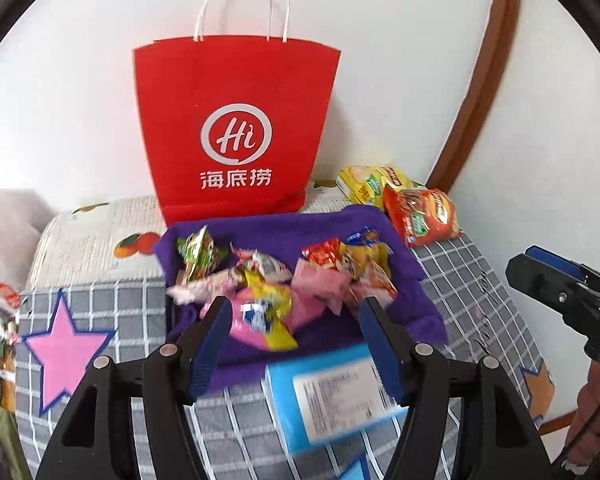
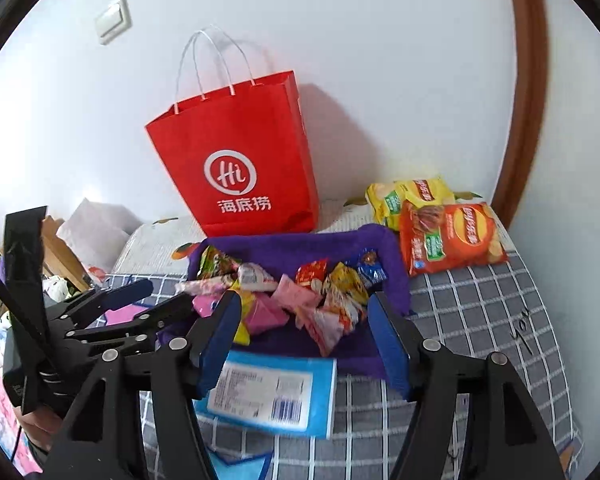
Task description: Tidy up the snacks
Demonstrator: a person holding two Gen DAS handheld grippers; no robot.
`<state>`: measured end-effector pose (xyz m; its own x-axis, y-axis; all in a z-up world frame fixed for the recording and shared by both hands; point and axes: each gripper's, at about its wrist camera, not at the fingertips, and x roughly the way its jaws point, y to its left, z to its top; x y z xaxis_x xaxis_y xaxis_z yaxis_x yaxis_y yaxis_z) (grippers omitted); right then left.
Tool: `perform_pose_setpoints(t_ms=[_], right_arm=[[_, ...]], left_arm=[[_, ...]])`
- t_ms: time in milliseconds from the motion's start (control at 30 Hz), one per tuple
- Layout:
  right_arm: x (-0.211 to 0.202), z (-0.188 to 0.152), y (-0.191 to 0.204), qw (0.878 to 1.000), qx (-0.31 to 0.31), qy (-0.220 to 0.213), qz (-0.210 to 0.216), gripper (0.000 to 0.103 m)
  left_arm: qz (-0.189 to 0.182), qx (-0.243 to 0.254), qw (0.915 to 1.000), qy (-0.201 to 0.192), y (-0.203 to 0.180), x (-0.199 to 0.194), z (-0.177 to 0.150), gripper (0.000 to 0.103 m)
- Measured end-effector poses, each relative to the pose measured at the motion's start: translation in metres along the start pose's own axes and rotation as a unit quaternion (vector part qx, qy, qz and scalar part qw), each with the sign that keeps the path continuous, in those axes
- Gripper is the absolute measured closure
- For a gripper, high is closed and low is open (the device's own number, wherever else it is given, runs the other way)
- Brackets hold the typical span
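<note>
left gripper point(image 1: 292, 328) hangs over the near edge of the purple fuzzy cloth tray point(image 1: 416, 264), jaws about half open w/ nothing between. the pile of small bright foil snack packets point(image 1: 268, 292) sits in the tray, red paper carrier bag w/ white handles point(image 1: 236, 128) upright behind it. prob next: pick one packet at a time, pinch a loose corner, drop in bag mouth. right gripper point(image 2: 304, 328) is just beside, tilted down, also part open & empty; flat light-blue box point(image 2: 276, 396) lies below it.
</note>
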<state>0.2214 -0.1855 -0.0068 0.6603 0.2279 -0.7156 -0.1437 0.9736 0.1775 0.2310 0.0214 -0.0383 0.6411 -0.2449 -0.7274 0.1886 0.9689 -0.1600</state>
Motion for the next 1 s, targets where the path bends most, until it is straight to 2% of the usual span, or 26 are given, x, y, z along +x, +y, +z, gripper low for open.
perform_pose_setpoints(t_ms=[67,133,233,333,433,533,667,700,733,767,1000], right_arm=[[-0.015,-0.01,0.002,1.0,0.007,-0.005,-0.003,0.028],[-0.031,-0.019,0.006,1.0,0.001,-0.015,-0.015,0.028],[-0.055,-0.036,0.012,0.999,-0.012,-0.024,-0.034,0.028],[-0.075,-0.055,0.013,0.999,-0.009,-0.012,-0.036,0.028],[-0.092,-0.073,0.015,0.999,-0.007,-0.027,-0.045,0.028],[-0.111,-0.093,0.014,0.998,0.001,-0.038,-0.046,0.015],[-0.13,-0.118,0.012,0.997,0.014,-0.042,-0.058,0.013],[-0.134,-0.122,0.011,0.997,0.016,-0.041,-0.06,0.012],[-0.136,-0.126,0.011,0.997,0.017,-0.042,-0.063,0.012],[-0.139,-0.13,0.011,0.997,0.017,-0.044,-0.069,0.012],[-0.151,-0.147,0.013,0.996,0.029,-0.044,-0.073,0.011]], left_arm=[[0.0,-0.001,1.0,-0.004,-0.003,-0.017,-0.011,0.038],[0.002,0.003,1.0,-0.007,-0.006,-0.032,-0.021,0.037],[0.009,0.009,0.9997,-0.02,-0.014,-0.057,-0.039,0.028],[0.014,0.015,0.9992,-0.033,-0.023,-0.079,-0.055,0.027],[0.01,0.016,0.999,-0.039,-0.03,-0.097,-0.071,0.026],[0.011,0.019,0.9988,-0.044,-0.037,-0.113,-0.084,0.026],[0.024,0.024,0.9978,-0.056,-0.042,-0.133,-0.102,0.025],[0.026,0.023,0.9977,-0.058,-0.043,-0.136,-0.104,0.022],[0.026,0.022,0.9976,-0.06,-0.044,-0.139,-0.107,0.011],[0.026,0.021,0.9974,-0.065,-0.044,-0.143,-0.11,0.006],[0.048,0.023,0.9952,-0.082,-0.048,-0.159,-0.121,0.003]])
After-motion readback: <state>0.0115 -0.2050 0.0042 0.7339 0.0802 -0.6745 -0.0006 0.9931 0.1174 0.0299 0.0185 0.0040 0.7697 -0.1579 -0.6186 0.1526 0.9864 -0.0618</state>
